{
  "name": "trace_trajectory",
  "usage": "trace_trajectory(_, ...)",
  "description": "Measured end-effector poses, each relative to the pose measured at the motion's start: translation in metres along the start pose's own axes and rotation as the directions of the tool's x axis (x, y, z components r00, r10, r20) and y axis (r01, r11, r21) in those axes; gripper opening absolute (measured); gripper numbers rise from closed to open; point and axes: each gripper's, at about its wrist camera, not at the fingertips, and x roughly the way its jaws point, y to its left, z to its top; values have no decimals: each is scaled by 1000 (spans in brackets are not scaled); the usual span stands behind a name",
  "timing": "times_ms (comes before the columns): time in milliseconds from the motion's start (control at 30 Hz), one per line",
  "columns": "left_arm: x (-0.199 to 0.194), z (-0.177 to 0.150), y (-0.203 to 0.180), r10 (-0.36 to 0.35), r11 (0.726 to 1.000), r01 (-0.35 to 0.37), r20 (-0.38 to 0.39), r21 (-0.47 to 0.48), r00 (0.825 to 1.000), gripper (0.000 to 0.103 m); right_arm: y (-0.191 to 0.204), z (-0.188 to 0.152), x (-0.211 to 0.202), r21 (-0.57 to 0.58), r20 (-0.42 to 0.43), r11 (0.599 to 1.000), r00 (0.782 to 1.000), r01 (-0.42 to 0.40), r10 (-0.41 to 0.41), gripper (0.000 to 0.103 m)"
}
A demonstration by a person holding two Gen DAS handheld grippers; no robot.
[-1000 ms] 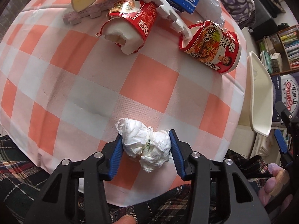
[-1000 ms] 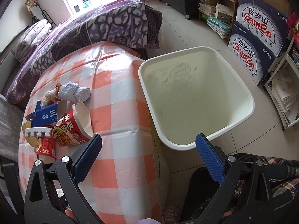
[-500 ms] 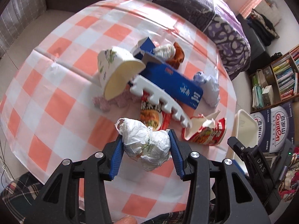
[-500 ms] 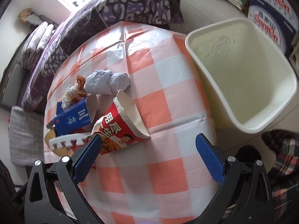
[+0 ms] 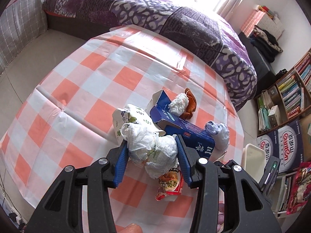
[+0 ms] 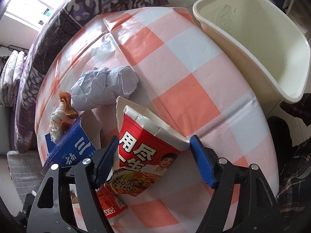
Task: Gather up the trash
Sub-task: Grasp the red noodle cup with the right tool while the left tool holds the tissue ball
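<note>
My left gripper is shut on a crumpled white tissue wad and holds it above the trash pile on the checked table. My right gripper points down at a crushed red noodle cup. Its jaws are closing with the cup between them, and the blue pads stand at the cup's sides. A cream bin stands past the table's right edge, also seen in the left wrist view as the bin.
The pile holds a blue carton, a crumpled pale paper ball, a leaf-printed paper cup, a second red cup and a brown scrap with tissue. A bed lies behind, with bookshelves to the right.
My left gripper lifted the tissue wad off the cloth and tilted up over the pile. My right gripper swung from above the bin to the table, sank around the red cup and narrowed its jaws.
</note>
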Motion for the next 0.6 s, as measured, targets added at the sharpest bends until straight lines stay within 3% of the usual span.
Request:
trace_trajectory(100,-3,2,4,-32,999,33,19,-20,999,46,8,2,-15,-69,52,997,998,-31,34,59)
trace_trajectory(300,-17,2,-5,-40,999,40,102,-2,994,46,32,16,-65,-252,186,964,973,-86,136,58)
trace_trajectory(433,-28,1,-18,-40,999,38,172,14,984,46,42,26,-98,-363,274,928,942,-86,194,58)
trace_trajectory(600,-34,-3,-41,-20,999,9,237,46,971,47,42,36,-128,-470,386,882,894,-21,228,58)
